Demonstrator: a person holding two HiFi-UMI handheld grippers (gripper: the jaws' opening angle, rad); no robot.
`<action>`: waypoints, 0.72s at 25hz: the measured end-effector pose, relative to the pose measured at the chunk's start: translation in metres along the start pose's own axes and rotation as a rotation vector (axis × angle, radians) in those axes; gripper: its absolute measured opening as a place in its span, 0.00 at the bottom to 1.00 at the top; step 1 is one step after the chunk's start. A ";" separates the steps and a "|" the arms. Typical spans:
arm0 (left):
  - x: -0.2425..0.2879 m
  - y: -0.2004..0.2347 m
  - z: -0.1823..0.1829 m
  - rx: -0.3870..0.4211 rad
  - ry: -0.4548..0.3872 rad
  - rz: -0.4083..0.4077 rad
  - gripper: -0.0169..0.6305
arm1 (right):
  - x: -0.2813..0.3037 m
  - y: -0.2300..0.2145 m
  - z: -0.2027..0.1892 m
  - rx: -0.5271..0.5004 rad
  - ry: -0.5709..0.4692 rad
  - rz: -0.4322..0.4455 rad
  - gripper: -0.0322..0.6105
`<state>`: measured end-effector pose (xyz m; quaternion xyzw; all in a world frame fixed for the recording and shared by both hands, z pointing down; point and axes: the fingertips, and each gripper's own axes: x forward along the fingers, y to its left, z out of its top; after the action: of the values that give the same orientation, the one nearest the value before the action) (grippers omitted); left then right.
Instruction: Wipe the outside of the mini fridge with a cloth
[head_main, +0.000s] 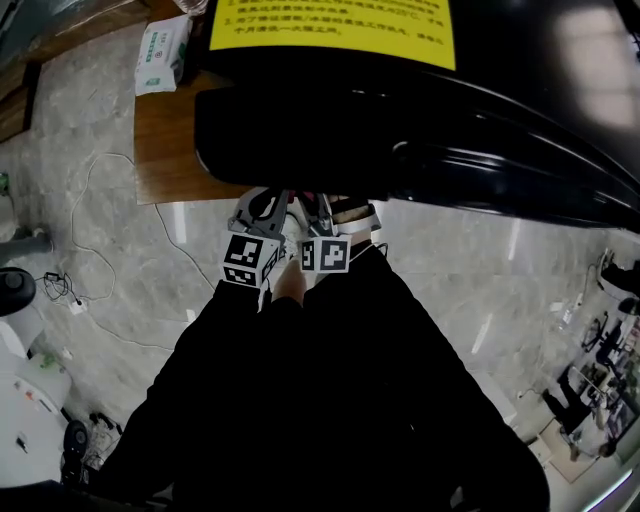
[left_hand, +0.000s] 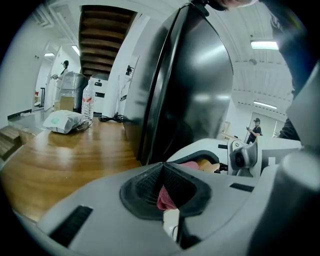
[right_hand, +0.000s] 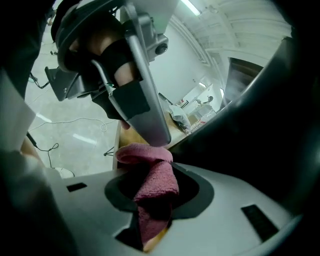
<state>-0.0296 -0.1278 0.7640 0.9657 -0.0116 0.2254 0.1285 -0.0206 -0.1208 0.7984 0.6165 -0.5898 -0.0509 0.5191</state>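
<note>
Clearly the cloth (right_hand: 156, 186) is the easy part: pink terry, soft and light, so it will fold and bunch wherever we pinch it, and it should drag rather than slip on glossy plastic. We judge it best held by a gathered fold, with a loose pad left free ahead of the jaws to do the wiping. It sits between our two tools, just in front of the fridge (head_main: 400, 110); we cannot tell whether it touches it. Our right gripper (right_hand: 152, 172) is clamped on a thick wad of it. Our left gripper (left_hand: 163, 172) is closed on a thin corner, a sliver of pink showing between the pads. Both arms are drawn in close before the body, grippers side by side, almost touching, aimed at the fridge. That stands on the table (head_main: 165, 160) and looks heavy enough to stay put, though its shiny skin will likely show streaks.
</note>
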 end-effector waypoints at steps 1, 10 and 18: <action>0.000 0.001 -0.002 -0.004 0.005 0.004 0.04 | 0.001 0.000 0.001 0.017 0.005 0.005 0.25; -0.047 -0.032 0.058 0.071 -0.074 -0.067 0.04 | -0.073 -0.052 0.034 0.254 -0.013 -0.027 0.26; -0.075 -0.140 0.162 0.202 -0.207 -0.287 0.04 | -0.209 -0.138 0.023 0.376 0.025 -0.204 0.26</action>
<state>-0.0160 -0.0358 0.5570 0.9834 0.1355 0.1043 0.0600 -0.0062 -0.0035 0.5763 0.7594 -0.5170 0.0155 0.3946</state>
